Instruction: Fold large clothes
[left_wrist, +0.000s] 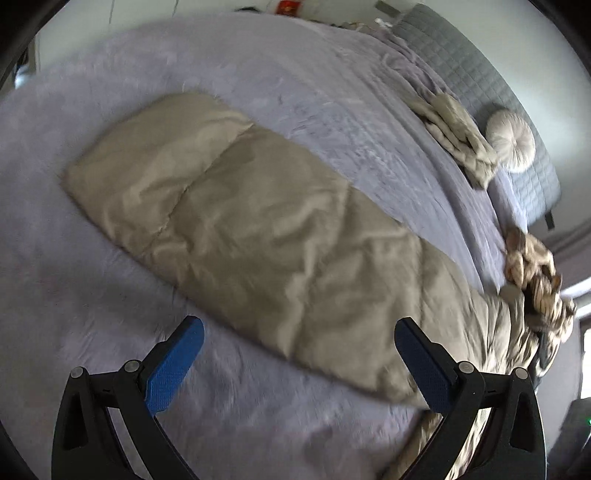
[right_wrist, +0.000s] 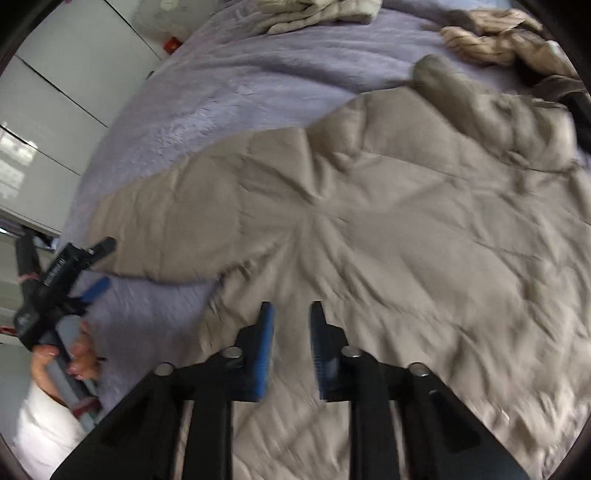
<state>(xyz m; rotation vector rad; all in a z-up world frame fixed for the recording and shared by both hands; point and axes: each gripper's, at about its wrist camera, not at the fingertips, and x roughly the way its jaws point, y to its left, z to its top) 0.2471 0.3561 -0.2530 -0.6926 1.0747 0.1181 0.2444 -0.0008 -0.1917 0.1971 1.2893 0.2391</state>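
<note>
**Quilted coat spread long on the bed**

Blue-padded left gripper (left_wrist: 299, 339) hangs spread wide, grasping nothing, above the beige quilted coat (left_wrist: 258, 236) lying on the lavender bedspread (left_wrist: 277, 74). Right gripper (right_wrist: 291, 314), narrowly parted, hovers empty over it. Folded beige clothes (left_wrist: 458, 136), round cushion (left_wrist: 511, 140), grey headboard (left_wrist: 461, 51) beyond.
</note>
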